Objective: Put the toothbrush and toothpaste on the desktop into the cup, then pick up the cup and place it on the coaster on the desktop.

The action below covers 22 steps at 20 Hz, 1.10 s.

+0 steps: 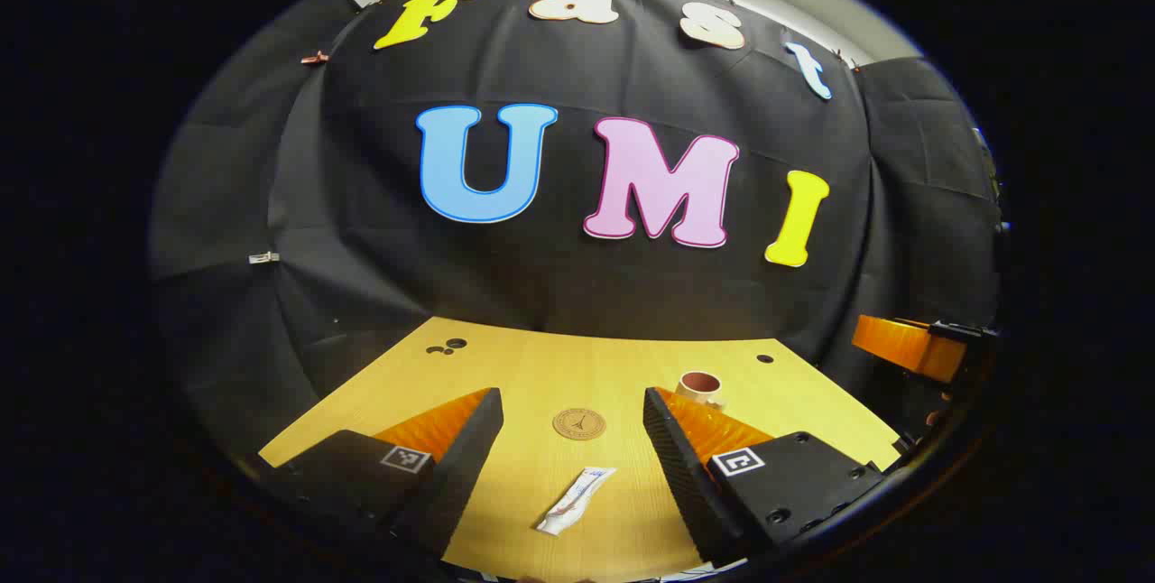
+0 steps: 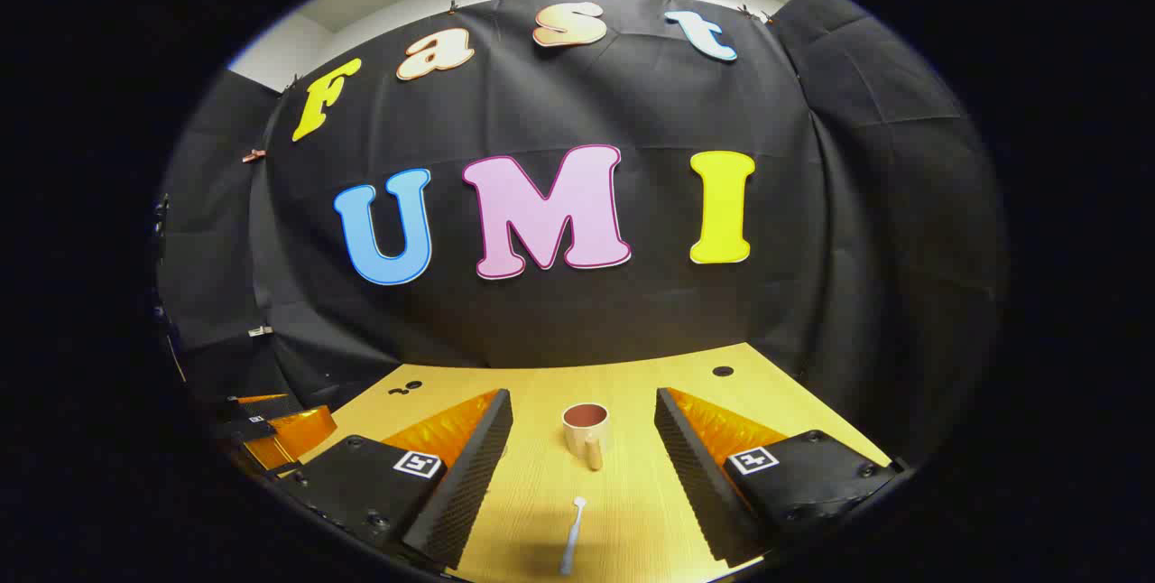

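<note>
In the left gripper view, a white toothpaste tube [image 1: 576,500] lies flat on the wooden desktop [image 1: 541,366], between the open fingers of my left gripper [image 1: 570,416]. Beyond it sits a round brown coaster [image 1: 578,423]. A cream cup [image 1: 701,387] stands farther right, partly behind the right finger. In the right gripper view, the cup [image 2: 586,432] stands upright with its handle toward me, and a pale toothbrush [image 2: 571,533] lies in front of it. My right gripper [image 2: 585,413] is open above the desk with both lined up between its fingers.
Small dark holes [image 1: 447,347] mark the desktop's far left corner, and another hole [image 2: 723,371] the far right. The other gripper's orange body [image 1: 911,347] shows at the right edge of the left gripper view, and at the left edge [image 2: 275,428] of the right gripper view.
</note>
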Each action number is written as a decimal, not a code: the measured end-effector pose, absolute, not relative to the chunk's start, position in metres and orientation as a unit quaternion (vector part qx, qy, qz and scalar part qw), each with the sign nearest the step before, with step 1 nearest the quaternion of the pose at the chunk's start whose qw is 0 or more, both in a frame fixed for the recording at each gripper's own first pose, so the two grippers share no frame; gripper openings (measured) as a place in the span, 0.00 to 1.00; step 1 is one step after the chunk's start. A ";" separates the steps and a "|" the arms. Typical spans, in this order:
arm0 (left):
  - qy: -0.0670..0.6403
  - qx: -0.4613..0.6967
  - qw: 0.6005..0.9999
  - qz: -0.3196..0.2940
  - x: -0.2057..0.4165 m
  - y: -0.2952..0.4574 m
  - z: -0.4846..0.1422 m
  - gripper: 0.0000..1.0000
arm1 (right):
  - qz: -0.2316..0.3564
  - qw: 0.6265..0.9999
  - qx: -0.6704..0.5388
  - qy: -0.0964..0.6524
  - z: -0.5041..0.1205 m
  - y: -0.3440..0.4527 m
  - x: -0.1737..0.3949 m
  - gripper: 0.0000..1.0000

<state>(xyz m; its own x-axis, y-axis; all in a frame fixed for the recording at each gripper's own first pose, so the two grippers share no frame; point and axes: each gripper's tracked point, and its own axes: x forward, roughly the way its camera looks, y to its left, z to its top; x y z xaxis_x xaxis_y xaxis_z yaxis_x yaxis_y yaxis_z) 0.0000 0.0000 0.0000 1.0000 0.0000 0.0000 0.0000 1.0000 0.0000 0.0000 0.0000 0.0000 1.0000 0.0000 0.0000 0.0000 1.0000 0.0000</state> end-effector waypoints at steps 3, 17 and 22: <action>-0.008 0.025 1.000 -0.010 -0.002 -0.006 -0.001 0.97 | 0.002 1.000 -0.004 0.001 0.001 0.000 0.000 0.98; 0.007 0.016 1.000 -0.011 0.005 -0.006 -0.016 0.97 | 0.029 0.999 -0.014 0.017 -0.011 0.010 0.000 0.98; 0.030 0.005 1.000 0.001 0.018 0.001 -0.033 0.98 | 0.042 0.999 -0.017 0.030 -0.019 0.008 0.005 0.98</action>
